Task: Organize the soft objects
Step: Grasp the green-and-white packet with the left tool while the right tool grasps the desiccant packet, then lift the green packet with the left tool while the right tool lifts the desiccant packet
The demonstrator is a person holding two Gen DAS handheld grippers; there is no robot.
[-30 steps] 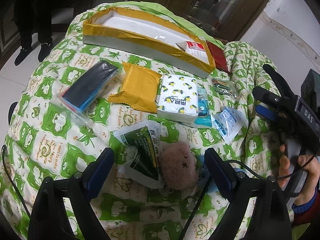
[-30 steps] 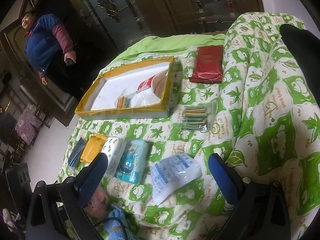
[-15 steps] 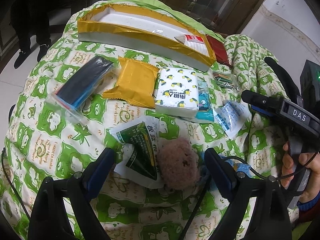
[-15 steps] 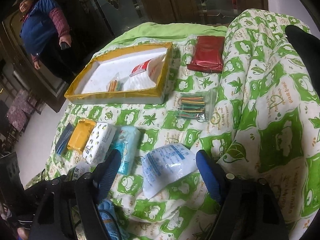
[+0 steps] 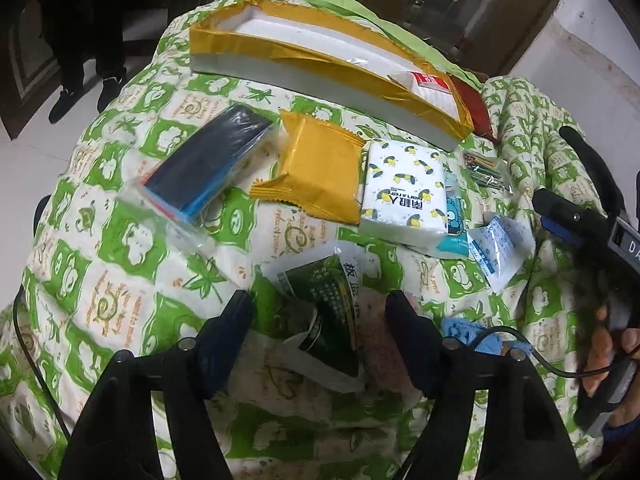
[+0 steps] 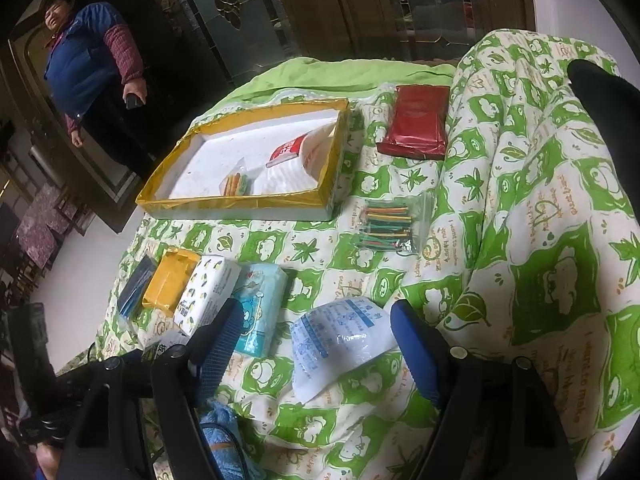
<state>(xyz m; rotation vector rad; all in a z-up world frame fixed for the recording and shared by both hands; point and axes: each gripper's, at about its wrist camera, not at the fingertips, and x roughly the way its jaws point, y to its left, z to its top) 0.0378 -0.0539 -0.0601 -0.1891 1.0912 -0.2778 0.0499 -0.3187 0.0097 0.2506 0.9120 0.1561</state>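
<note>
A green-patterned quilt carries a yellow-rimmed tray. The left gripper is closing astride a green packet, not yet pinching; the right gripper is closing around a white-blue pouch, pads apart.

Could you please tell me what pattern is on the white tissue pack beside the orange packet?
The tissue pack is white with small yellow-and-black motifs, clearest in the left wrist view.

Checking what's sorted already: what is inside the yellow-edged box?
In the yellow-edged box lie a white bag with a red label and a small packet of coloured sticks. Whatever the bag covers is hidden.
</note>
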